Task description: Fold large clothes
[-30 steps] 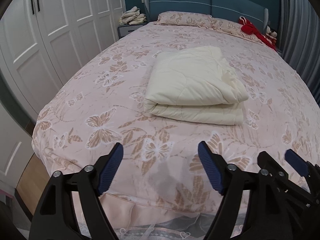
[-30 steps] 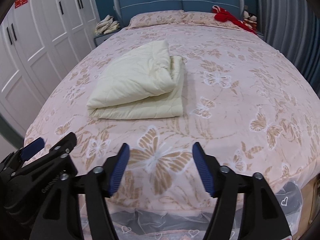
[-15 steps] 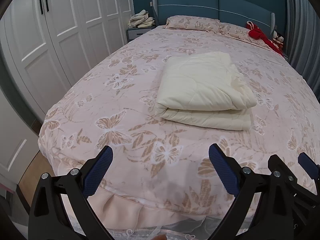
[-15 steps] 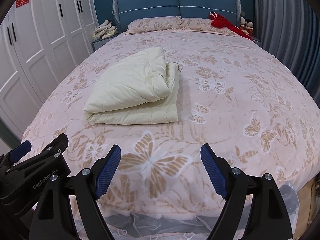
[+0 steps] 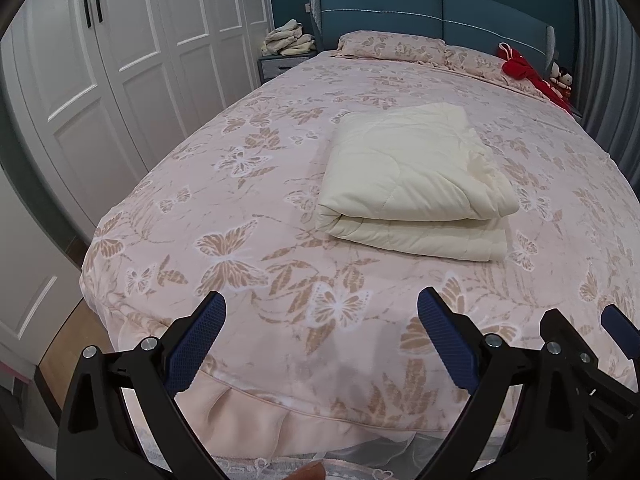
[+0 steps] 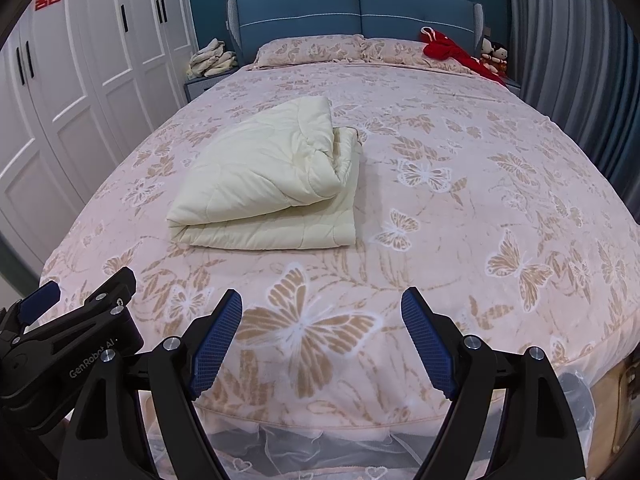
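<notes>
A cream quilted blanket [image 5: 412, 180] lies folded in a thick stack on the pink butterfly-print bed [image 5: 248, 240]. It also shows in the right wrist view [image 6: 268, 180], left of the bed's middle [image 6: 460, 200]. My left gripper [image 5: 322, 338] is open and empty above the foot edge of the bed, well short of the blanket. My right gripper [image 6: 322, 334] is open and empty beside it, also over the foot edge. The right gripper's fingers [image 5: 618, 330] show at the right edge of the left wrist view.
White wardrobe doors [image 5: 120, 60] line the left side. A nightstand with piled cloths [image 5: 286, 40] stands by the blue headboard [image 5: 440, 12]. Pillows [image 6: 312, 50], a red garment [image 6: 448, 50] and dolls [image 6: 494, 52] lie at the head. Grey curtains [image 6: 568, 60] hang right.
Both grippers have drawn back and upward from the bed and their jaws have opened wider. The folded blanket has not moved.
</notes>
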The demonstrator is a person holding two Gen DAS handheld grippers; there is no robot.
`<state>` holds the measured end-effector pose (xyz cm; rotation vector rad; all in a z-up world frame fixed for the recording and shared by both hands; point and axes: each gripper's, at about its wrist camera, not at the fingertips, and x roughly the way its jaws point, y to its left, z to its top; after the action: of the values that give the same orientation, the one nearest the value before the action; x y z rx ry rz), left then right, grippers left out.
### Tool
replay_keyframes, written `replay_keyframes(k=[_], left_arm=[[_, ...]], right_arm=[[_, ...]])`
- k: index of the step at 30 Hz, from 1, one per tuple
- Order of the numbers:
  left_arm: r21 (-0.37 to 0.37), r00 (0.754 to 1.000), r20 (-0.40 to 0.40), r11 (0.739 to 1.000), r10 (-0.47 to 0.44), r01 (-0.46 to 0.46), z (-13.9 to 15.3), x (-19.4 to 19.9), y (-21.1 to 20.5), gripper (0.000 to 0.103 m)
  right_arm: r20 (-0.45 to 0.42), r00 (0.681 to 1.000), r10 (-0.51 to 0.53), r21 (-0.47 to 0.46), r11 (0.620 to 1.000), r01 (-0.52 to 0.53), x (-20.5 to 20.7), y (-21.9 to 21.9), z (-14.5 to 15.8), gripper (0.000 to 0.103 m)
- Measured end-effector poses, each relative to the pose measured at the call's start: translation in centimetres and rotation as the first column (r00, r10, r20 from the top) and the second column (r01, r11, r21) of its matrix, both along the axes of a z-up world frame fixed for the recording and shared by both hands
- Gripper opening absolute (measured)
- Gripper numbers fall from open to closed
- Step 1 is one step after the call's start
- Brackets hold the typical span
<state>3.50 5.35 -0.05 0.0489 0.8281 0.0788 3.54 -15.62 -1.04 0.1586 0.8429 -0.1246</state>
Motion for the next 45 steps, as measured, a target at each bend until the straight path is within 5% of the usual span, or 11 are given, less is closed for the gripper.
replay_keyframes(k=[45], left_arm=[[-0.025, 1.0, 0.01, 0.999, 0.026, -0.026, 1.0, 0.0, -0.2, 0.094]], right_arm=[[0.016, 1.0, 0.007, -0.009, 1.0, -0.007, 0.4, 0.5, 1.0, 0.081]])
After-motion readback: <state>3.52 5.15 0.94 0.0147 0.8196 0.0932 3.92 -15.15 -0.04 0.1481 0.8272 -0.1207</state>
